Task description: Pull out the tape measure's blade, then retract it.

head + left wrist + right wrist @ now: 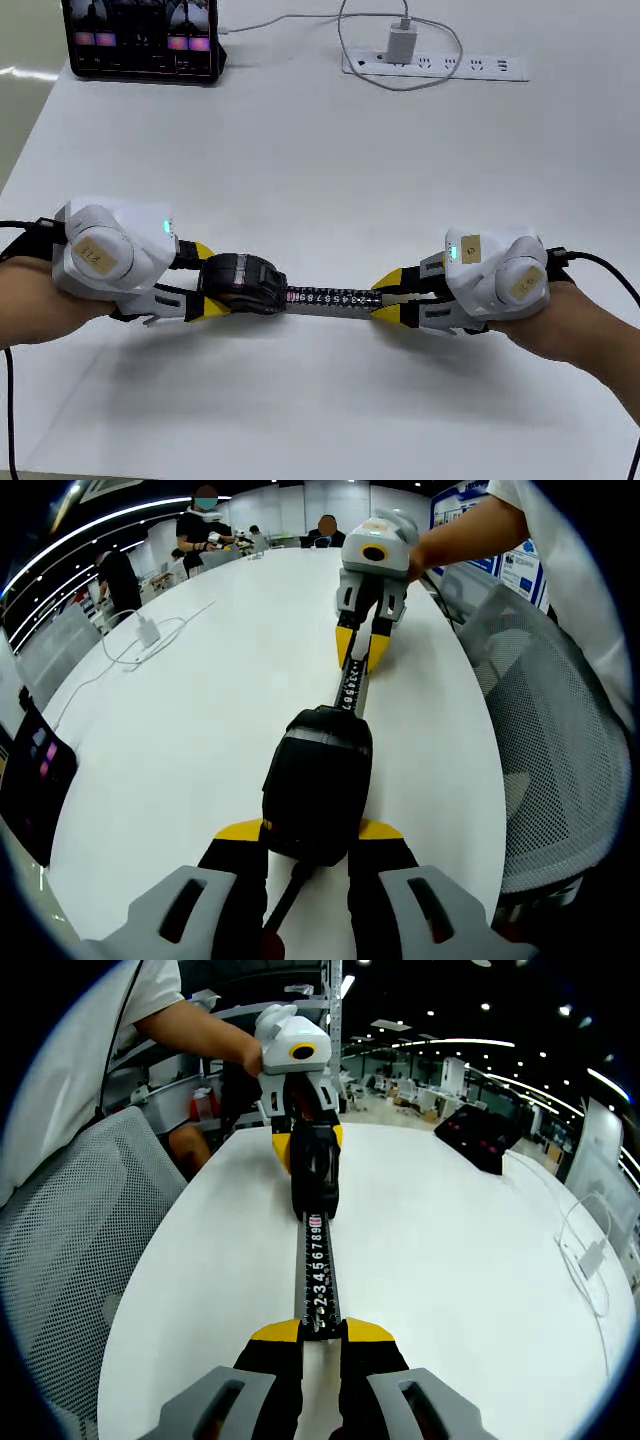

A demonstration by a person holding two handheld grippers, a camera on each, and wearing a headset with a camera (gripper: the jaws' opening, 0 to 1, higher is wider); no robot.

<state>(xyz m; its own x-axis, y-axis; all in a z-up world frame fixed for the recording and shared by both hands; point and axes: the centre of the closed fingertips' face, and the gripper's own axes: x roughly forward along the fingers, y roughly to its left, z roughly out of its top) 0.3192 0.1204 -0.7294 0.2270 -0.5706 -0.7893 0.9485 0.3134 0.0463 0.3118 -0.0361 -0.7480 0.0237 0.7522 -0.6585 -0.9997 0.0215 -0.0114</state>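
White bench (320, 150) carries everything. The work sits near its front edge in head view, w/ a tablet (143, 40) and power strip (440, 65) well apart at the far edge. Left tool (210, 280) comes in from the left, jaws clamped on the tape measure (240, 284) by its two sides, yellow tips against the body. Right tool (386, 297) faces it from the right, jaws narrow, pinched on the free end of the blade (330, 298).

Tape measure lies btwn the two tools, long axis left-right across the bench, mouth pointing at the right tool. Blade comes straight out along that same line, approx. level w/ the bench top. Body is black, chunky, rounded, w/ a ribbed grip. Blade is dark w/ white digits, 2 to 9 readable in right gripper view, and a red mark next to the mouth.

Blade's tip is hidden inside the right tool's jaws. Rear of the body is covered by the left tool. Can't tell whether the body touches the bench or hangs just above it. Tablet screen too blurred to read.
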